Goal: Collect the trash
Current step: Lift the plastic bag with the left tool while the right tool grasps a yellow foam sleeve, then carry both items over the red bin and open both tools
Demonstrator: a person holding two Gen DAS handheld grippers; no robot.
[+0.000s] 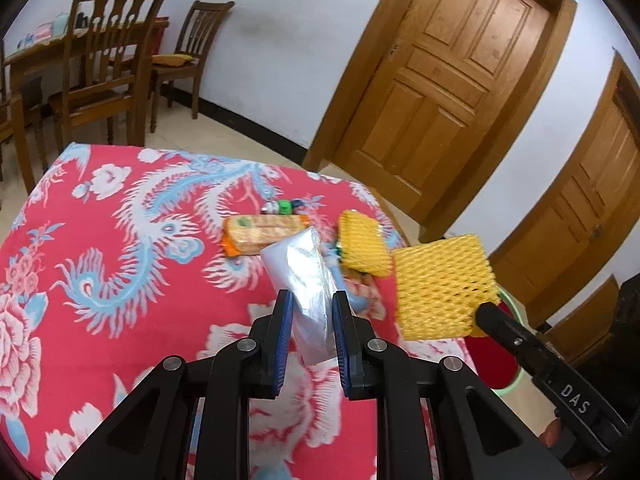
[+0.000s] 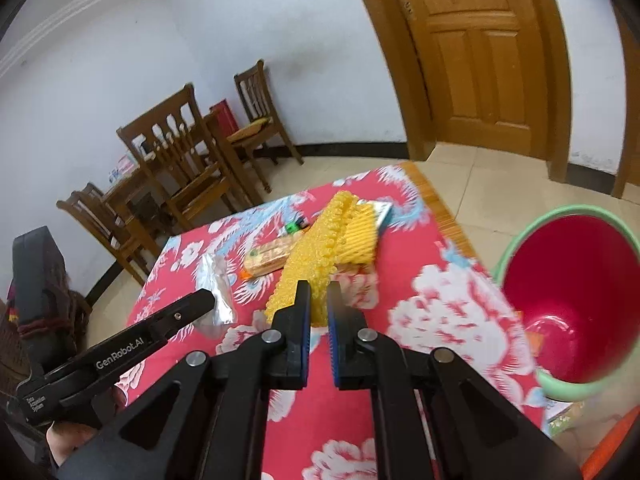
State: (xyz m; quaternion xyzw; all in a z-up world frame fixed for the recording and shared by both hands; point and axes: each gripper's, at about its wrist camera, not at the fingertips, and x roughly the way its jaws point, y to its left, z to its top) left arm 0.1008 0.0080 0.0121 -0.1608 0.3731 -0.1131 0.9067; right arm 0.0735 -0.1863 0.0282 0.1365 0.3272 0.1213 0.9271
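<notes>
My left gripper (image 1: 312, 300) is shut on a silver foil wrapper (image 1: 304, 280) and holds it above the red flowered tablecloth (image 1: 120, 280). My right gripper (image 2: 319, 292) is shut on a yellow foam net sleeve (image 2: 308, 268); that sleeve also shows in the left wrist view (image 1: 440, 284). A second yellow foam net (image 1: 362, 246) lies on the table, with an orange biscuit pack (image 1: 260, 234) and a small green-capped bottle (image 1: 282, 208) behind. The red bin with a green rim (image 2: 576, 304) stands on the floor right of the table.
Wooden chairs (image 1: 108, 60) and a dining table stand at the back left. Wooden doors (image 1: 448, 68) line the white wall. A flat packet (image 2: 380, 210) lies at the table's far edge. Some litter (image 2: 564, 416) lies on the floor by the bin.
</notes>
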